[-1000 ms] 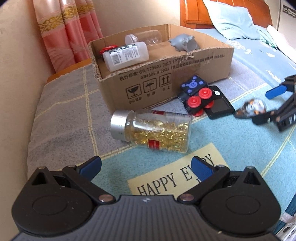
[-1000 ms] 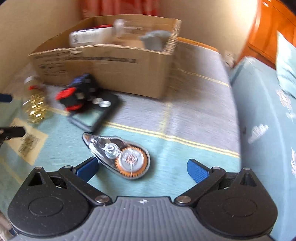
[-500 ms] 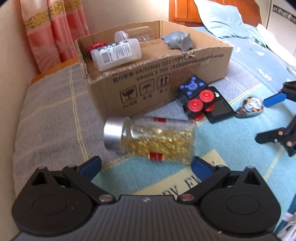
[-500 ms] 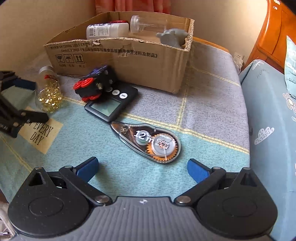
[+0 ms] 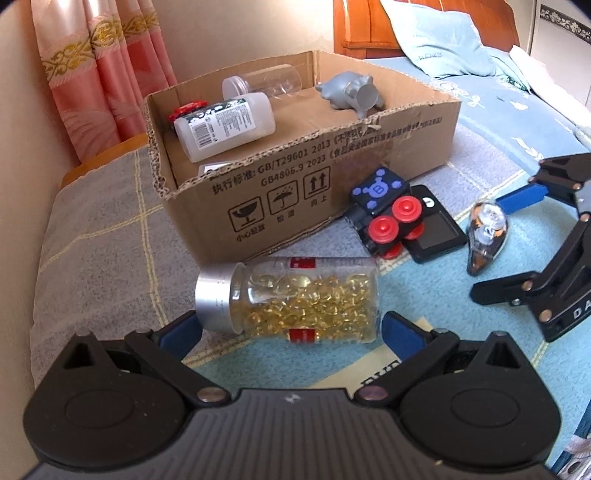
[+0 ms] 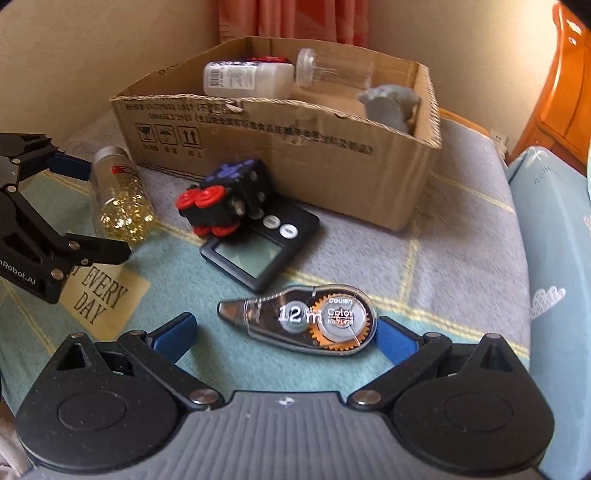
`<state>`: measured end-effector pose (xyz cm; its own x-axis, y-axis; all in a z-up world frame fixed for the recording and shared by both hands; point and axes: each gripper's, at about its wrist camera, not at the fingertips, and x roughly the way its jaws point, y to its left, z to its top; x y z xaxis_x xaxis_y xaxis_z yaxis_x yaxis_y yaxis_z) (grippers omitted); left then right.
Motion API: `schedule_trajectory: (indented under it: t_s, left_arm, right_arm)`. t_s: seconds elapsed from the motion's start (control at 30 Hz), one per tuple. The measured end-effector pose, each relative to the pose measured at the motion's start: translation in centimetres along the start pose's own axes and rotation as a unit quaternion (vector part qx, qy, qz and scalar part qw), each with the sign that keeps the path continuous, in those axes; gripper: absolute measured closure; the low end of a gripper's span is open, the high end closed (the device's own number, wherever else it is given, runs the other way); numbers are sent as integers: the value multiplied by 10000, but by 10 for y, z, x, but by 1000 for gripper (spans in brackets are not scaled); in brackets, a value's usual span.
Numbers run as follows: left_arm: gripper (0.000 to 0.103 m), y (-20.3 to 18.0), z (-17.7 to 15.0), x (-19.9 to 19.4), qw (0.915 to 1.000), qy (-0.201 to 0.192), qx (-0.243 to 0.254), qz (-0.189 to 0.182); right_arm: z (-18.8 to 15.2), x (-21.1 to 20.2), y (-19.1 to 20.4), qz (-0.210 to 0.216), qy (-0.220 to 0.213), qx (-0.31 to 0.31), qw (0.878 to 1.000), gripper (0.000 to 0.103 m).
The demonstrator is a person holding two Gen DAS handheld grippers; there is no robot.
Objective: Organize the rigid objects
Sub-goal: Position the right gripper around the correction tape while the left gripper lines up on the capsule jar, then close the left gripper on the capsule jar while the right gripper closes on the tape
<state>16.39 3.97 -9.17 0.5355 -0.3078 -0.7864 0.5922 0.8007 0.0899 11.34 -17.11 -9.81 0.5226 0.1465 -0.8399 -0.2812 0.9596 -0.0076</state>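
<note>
A clear bottle of yellow capsules (image 5: pixel 295 299) with a silver cap lies on its side between the open fingers of my left gripper (image 5: pixel 291 328); it also shows in the right wrist view (image 6: pixel 120 195). A correction tape dispenser (image 6: pixel 306 317) lies between the open fingers of my right gripper (image 6: pixel 284 332); it also shows in the left wrist view (image 5: pixel 485 232). A black toy with red wheels (image 5: pixel 384 214) rests partly on a black digital scale (image 5: pixel 436 229). The cardboard box (image 5: pixel 295 184) holds a white bottle (image 5: pixel 225 125), a clear jar (image 5: pixel 262 81) and a grey figurine (image 5: pixel 351 92).
Everything lies on a bed with a grey and teal blanket (image 5: pixel 103 236). A yellow "HAPPY EVERY DAY" patch (image 6: pixel 99 295) lies at the near edge. A beige wall and pink curtain (image 5: pixel 107 74) stand behind the box. A wooden headboard (image 5: pixel 369 29) and blue pillow (image 5: pixel 436 44) are at the back right.
My left gripper has moved forward until the capsule bottle lies between its fingers. My right gripper has moved forward until the correction tape lies between its fingers.
</note>
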Motion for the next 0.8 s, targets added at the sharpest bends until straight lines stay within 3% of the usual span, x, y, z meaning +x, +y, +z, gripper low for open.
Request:
schedule_trajectory:
  t_s: [0.37, 0.8]
  left_arm:
    - [1, 2, 5, 1, 10000, -46, 53, -26]
    - [5, -4, 11, -5, 9983, -90, -511, 271]
  right_arm:
    - [-4, 3, 3, 66, -270, -131, 9995, 0]
    - [-9, 2, -5, 157, -431, -283, 9985, 0]
